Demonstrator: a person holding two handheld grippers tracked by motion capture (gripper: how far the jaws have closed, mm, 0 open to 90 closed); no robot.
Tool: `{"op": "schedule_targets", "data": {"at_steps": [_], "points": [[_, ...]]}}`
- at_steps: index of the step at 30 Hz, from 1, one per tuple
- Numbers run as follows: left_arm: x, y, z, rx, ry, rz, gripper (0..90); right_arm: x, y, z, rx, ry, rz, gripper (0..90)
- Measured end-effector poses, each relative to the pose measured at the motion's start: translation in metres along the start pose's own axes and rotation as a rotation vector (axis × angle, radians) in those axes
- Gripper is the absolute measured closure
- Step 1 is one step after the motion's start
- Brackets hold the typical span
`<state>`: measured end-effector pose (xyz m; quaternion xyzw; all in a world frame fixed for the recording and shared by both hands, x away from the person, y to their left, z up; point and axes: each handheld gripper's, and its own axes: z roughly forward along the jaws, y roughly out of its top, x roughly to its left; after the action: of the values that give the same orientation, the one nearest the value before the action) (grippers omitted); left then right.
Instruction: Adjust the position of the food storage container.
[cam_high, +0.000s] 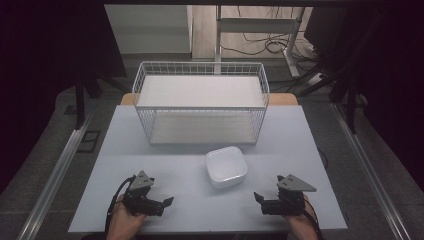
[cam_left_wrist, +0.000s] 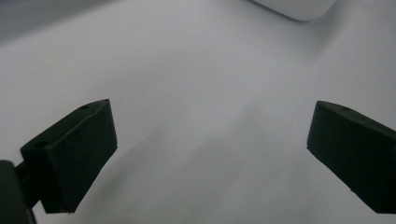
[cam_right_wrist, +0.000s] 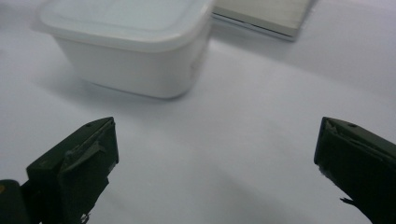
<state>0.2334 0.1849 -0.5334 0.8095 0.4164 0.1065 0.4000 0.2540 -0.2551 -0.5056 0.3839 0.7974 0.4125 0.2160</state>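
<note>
White lidded box (cam_high: 226, 166) sits on the worktop (cam_high: 300, 150) just before the wire basket (cam_high: 201, 100), between the left tool (cam_high: 161, 202) and right tool (cam_high: 259, 200), both open and empty, probably ready to reach it.

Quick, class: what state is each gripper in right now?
Left gripper: open, holding nothing.
Right gripper: open, holding nothing; the white container sits apart.
</note>
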Motion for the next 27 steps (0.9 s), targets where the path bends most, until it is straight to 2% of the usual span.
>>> {"op": "schedule_targets", "data": {"at_steps": [3, 4, 7, 13, 16, 20, 22, 27], "points": [[-0.0005, 0.0002, 0.0015, 0.005, -0.010, 0.003, 1.6, 0.0027, -0.0006, 0.0025, -0.005, 0.002, -0.007, 0.0], [-0.0010, 0.0005, 0.0024, 0.008, -0.020, 0.012, 1.5, 0.0042, -0.0010, 0.0050, 0.012, -0.003, -0.010, 0.0], [-0.0013, 0.0014, 0.0031, 0.005, -0.014, 0.028, 1.3, 0.0040, -0.0011, 0.0069, 0.016, 0.011, -0.012, 0.0], [0.0004, 0.0018, 0.0055, -0.001, -0.027, 0.025, 1.1, 0.0032, -0.0014, 0.0083, 0.055, -0.016, -0.042, 0.0], [0.0003, 0.0021, 0.0055, -0.003, -0.032, 0.022, 1.1, 0.0032, -0.0010, 0.0078, 0.065, -0.014, -0.045, 0.0], [0.0004, 0.0026, 0.0053, -0.006, -0.044, 0.018, 1.4, 0.0026, 0.0000, 0.0073, 0.089, 0.007, -0.027, 0.0], [0.0003, 0.0029, 0.0055, -0.008, -0.053, 0.012, 1.4, 0.0019, 0.0000, 0.0084, 0.103, 0.018, -0.003, 0.0], [-0.0009, 0.0054, 0.0072, -0.009, -0.060, 0.017, 1.1, 0.0018, 0.0035, 0.0102, 0.110, 0.015, 0.015, 0.0]]}}
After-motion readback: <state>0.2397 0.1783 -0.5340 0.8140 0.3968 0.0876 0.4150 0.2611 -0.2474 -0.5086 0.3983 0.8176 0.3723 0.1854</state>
